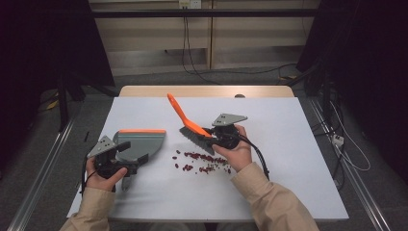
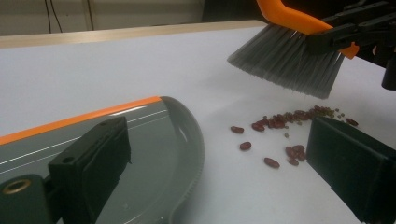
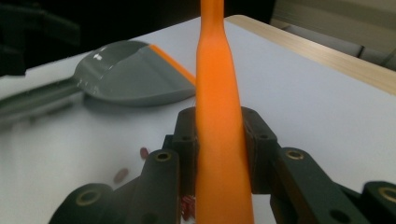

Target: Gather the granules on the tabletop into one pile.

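From the high view, a white bench [image 1: 288,159] carries a grey dustpan [image 1: 142,143] with an orange front edge on the person's left side, and a scatter of red beans [image 1: 202,162] lies near the middle. The left claw [image 1: 126,163] sits at the dustpan's near end, by its handle; from here I cannot tell whether it grips it. The right claw [image 1: 210,133] is clamped on an orange brush [image 1: 190,126], whose handle slants up and away to the far left while its grey bristles hang just above the beans.

In the left gripper view, the left claw [image 2: 219,163] stands wide, one jaw over the dustpan's [image 2: 173,140] tray and the other well to the right beside the beans [image 2: 280,140]. The brush's [image 2: 292,51] bristles hover above the beans, apart from the bench [image 2: 116,70].

In the right gripper view, the right claw [image 3: 219,140] pinches the brush [image 3: 215,102] handle between both jaws. The dustpan [image 3: 126,74] rests beyond to the left, and a few beans [image 3: 122,175] show below.
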`<state>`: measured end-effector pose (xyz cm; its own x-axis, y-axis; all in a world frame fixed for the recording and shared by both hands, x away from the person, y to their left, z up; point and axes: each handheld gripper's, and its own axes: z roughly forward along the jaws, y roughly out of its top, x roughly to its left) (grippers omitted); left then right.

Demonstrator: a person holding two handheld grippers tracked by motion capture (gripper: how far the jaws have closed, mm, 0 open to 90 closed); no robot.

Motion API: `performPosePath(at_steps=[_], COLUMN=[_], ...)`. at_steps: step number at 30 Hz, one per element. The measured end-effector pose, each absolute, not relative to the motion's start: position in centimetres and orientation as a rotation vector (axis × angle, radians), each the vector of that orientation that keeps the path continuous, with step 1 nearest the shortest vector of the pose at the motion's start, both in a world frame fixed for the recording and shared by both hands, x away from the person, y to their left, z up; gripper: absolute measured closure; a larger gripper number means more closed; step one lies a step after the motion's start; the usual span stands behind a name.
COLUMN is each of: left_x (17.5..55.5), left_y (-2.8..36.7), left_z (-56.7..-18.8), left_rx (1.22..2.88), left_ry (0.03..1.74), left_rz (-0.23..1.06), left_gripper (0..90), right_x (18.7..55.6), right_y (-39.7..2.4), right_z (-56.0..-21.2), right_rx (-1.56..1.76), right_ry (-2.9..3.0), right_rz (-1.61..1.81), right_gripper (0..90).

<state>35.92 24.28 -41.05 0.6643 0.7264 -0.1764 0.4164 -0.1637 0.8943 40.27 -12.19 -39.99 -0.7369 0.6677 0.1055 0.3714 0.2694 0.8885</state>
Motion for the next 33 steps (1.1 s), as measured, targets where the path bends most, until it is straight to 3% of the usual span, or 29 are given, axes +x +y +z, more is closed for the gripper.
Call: performPosePath(at_steps=[16,33], left_x=[35.7,35.7], left_y=[24.4,24.3], left_z=[-40.8,-40.8], left_rx=[1.779,1.792], left_ry=[0.914,0.903], left_rz=[0.361,0.365], left_gripper=[6.4,6.4], right_x=[38.1,37.5], right_y=[-8.0,-7.0], right_z=[-40.6,-41.7], right_rx=[1.186,1.259], right_ry=[2.165,2.161], right_rz=[1.533,1.576], right_gripper=[71.4,71.3])
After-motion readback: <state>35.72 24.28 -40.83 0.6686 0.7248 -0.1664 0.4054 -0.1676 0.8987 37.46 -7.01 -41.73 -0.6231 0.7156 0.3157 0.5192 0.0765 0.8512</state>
